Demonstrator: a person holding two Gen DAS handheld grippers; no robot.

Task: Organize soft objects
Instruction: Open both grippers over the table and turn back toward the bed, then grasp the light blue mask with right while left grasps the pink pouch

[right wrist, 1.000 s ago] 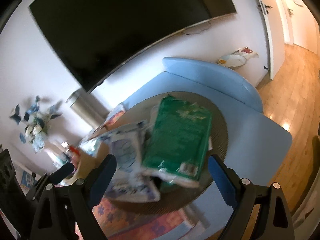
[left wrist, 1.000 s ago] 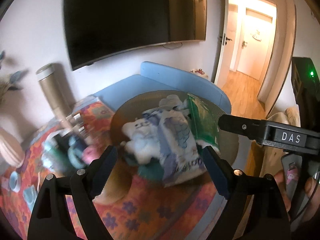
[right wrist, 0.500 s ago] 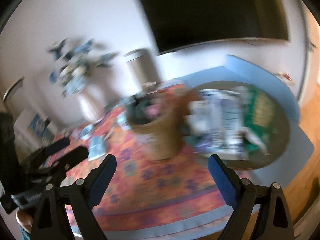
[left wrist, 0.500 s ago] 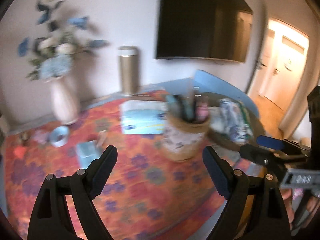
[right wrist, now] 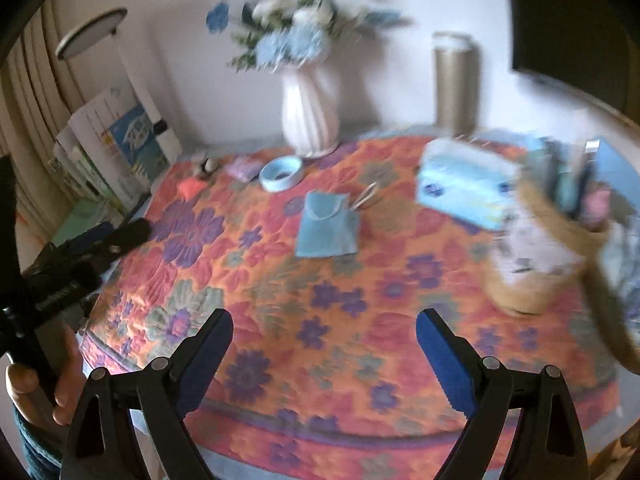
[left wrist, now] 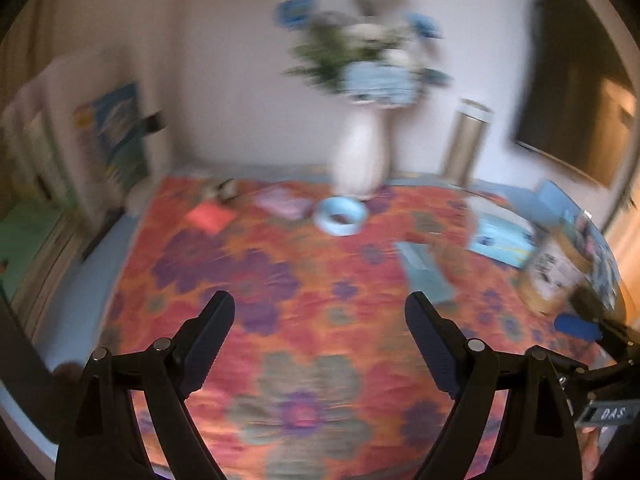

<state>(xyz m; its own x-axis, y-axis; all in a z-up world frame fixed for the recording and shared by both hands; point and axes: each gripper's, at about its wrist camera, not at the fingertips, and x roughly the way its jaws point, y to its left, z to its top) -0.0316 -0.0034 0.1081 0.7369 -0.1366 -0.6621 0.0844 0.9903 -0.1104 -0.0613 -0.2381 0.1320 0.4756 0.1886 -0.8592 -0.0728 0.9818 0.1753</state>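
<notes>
Both grippers hang over the near part of a table covered by an orange, floral quilted cloth (right wrist: 320, 280), and both views are smeared by motion blur. The left gripper (left wrist: 320, 344) has its jaws spread wide with nothing between them, only cloth showing in the gap; the right gripper (right wrist: 324, 354) is likewise wide apart and empty. In the right wrist view a folded light-blue cloth pouch (right wrist: 326, 224) lies flat on the cloth towards the middle of the table, with a small metal ring or clip (right wrist: 366, 196) just beside its far right corner. Beyond it, near the far edge, a pale blue ring-shaped dish (right wrist: 280, 174) sits close to a white ribbed vase (right wrist: 310, 114) of blue and white flowers, and a gold cylindrical flask (right wrist: 456, 84) stands at the far right against the wall. A light-blue packet of tissues (right wrist: 464, 188) lies towards the right side, and next to it, at the right edge, a woven basket (right wrist: 540, 268) holds several upright items too blurred to name. Near the far left corner lie a small orange-pink soft piece (right wrist: 192, 186), a lilac pouch (right wrist: 244, 168) and a small dark-and-white object (right wrist: 206, 166). Books and boxes (right wrist: 116, 148) lean against the wall past the left edge. The person's hand (right wrist: 36, 394) grips the other tool's handle at the lower left of the right wrist view.
</notes>
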